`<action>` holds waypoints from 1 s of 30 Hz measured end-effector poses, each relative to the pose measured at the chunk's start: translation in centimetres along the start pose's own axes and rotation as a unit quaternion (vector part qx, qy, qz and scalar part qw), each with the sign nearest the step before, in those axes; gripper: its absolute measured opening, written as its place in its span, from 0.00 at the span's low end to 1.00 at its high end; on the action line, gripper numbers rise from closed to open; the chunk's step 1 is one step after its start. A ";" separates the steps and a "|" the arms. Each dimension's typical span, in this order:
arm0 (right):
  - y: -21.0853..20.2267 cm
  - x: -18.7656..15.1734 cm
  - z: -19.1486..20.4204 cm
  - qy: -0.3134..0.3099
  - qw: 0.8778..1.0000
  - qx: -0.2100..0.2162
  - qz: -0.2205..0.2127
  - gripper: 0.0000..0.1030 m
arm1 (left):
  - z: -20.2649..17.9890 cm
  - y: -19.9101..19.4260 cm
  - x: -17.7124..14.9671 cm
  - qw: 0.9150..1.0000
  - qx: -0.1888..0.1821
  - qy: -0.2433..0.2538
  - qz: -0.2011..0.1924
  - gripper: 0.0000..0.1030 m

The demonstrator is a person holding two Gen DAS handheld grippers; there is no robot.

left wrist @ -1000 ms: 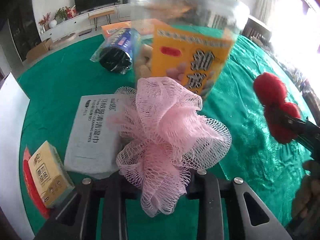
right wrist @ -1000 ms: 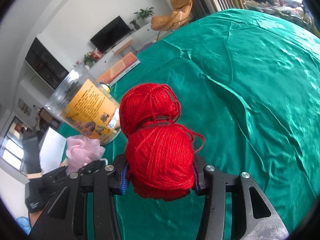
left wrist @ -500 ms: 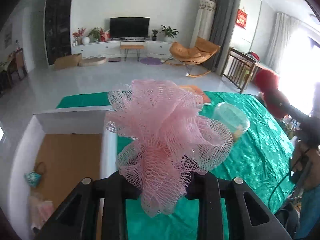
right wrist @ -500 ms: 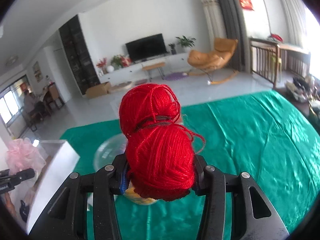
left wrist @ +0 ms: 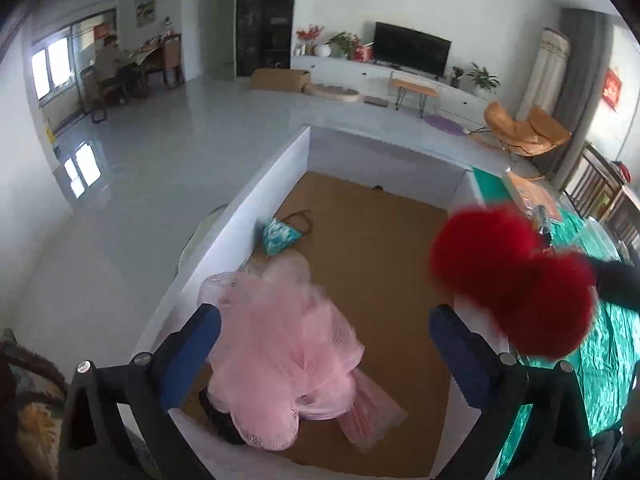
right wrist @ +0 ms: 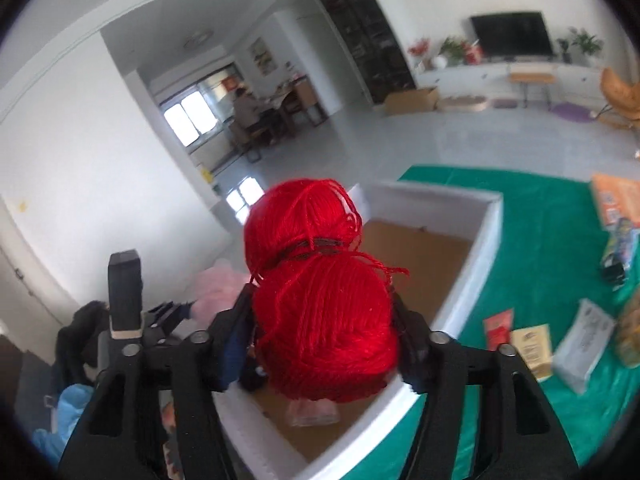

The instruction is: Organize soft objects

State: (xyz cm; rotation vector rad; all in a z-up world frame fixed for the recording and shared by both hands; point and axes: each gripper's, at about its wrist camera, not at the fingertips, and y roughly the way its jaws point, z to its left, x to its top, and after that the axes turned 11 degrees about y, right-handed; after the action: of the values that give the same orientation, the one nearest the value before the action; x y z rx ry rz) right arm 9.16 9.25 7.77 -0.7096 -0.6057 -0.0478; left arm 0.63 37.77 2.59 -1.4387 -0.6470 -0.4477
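Note:
A pink mesh pouf (left wrist: 288, 352) lies blurred inside the white-walled box (left wrist: 256, 216) with a brown floor, just beyond my left gripper (left wrist: 324, 320). That gripper's jaws are opening and stand wide, touching nothing. The double ball of red yarn (right wrist: 324, 320) sits between the fingers of my right gripper (right wrist: 320, 304), whose jaws are opening; the pads no longer squeeze it. It hangs over the box's near corner (right wrist: 480, 240). In the left wrist view the red yarn (left wrist: 512, 280) is a blur above the box's right wall.
A teal pouch (left wrist: 280, 236) and a flat pink piece (left wrist: 372, 412) lie in the box. The green tablecloth (right wrist: 520, 208) to the right carries packets (right wrist: 588, 340) and an orange book (right wrist: 616, 196). A person (left wrist: 110, 64) sits at a far desk.
Both grippers swung from the table to over the white box. The left jaws opened and let the pouf drop in. The right jaws have spread around the yarn.

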 end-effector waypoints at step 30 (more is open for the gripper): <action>-15.0 -15.8 -34.0 0.195 0.854 -0.463 -0.137 0.78 | -37.2 13.5 -6.0 0.958 -0.156 0.233 0.053 1.00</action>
State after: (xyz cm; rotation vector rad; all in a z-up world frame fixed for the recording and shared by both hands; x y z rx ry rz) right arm 9.66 -25.93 -11.98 -1.4971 -0.2509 -0.7783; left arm 9.84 1.60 -11.97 -1.5796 -0.1204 -0.7997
